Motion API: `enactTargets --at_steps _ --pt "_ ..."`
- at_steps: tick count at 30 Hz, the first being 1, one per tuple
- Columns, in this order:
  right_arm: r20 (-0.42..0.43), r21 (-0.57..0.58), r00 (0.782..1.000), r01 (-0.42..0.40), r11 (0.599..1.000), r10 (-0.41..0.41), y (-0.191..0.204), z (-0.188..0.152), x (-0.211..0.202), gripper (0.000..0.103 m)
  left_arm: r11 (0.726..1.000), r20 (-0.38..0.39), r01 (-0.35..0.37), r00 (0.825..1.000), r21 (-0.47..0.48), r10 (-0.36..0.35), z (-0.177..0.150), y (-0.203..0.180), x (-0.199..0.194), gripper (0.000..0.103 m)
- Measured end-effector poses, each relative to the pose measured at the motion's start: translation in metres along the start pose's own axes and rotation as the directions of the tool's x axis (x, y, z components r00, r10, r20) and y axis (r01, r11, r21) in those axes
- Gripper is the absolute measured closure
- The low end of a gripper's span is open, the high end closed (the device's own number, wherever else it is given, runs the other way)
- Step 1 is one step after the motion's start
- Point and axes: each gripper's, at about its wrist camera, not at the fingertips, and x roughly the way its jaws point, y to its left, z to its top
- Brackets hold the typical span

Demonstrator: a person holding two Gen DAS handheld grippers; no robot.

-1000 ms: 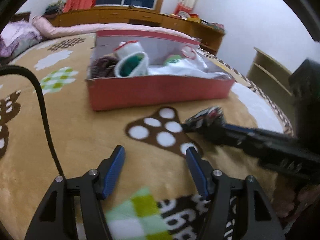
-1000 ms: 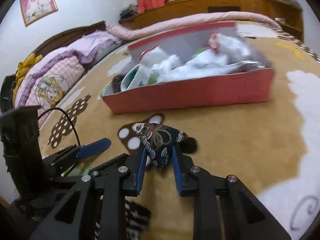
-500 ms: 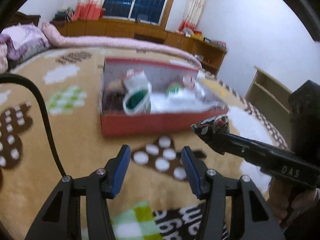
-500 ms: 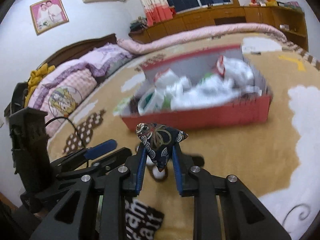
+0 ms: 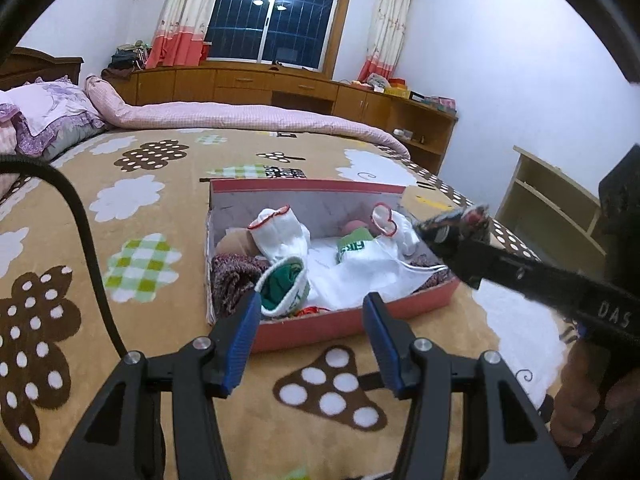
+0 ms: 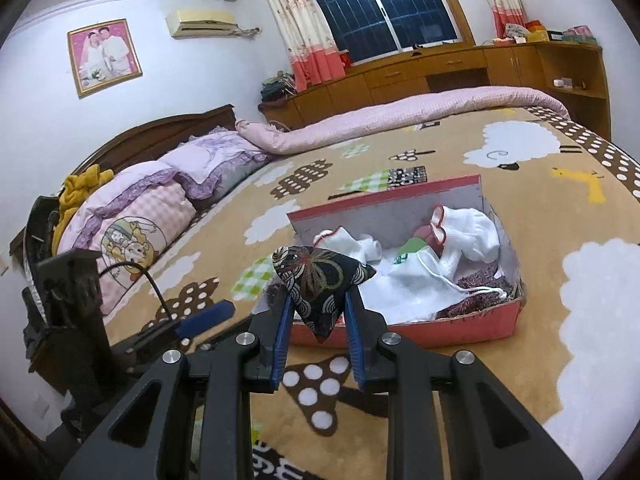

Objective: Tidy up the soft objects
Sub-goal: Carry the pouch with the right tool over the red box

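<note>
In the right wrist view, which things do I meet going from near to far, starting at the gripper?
right gripper → dark patterned beanbag → red box → rolled pink quilt → wooden cabinets → window

I count one red box (image 5: 352,322), one dark patterned beanbag (image 6: 320,282), two grippers and two pillows (image 6: 208,164)

Two wrist cameras are looking down along their tongs at one bed.

The left wrist view is facing forward over the left tongs (image 5: 310,316) toward the red box (image 5: 352,320) and the window (image 5: 276,16), sitting fairly near the box. The right wrist view is looking from further right over the right tongs (image 6: 316,320), angling left toward the headboard (image 6: 160,128). Both are sharing the box, the patterned blanket (image 5: 160,184), the window, and each other's tongs.
</note>
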Motion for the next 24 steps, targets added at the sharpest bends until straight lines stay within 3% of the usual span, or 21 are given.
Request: enactTargets --at_steps 12,17,24 --pt "-0.068 0.016 0.997 0.04 0.999 -0.039 -0.024 0.0 0.033 0.077 1.0 -0.021 0.012 1.0 0.011 -0.012 0.011 0.008 0.03 0.047" --pt "-0.12 0.038 0.992 0.049 0.998 -0.044 -0.031 0.006 0.061 0.077 0.998 -0.034 0.056 0.998 -0.009 -0.056 0.008 0.013 0.038 0.046" --pt "-0.163 0.014 0.985 0.059 0.998 -0.056 -0.02 0.022 0.102 0.077 0.999 -0.034 0.035 0.999 0.011 -0.034 0.01 0.014 0.047 0.046"
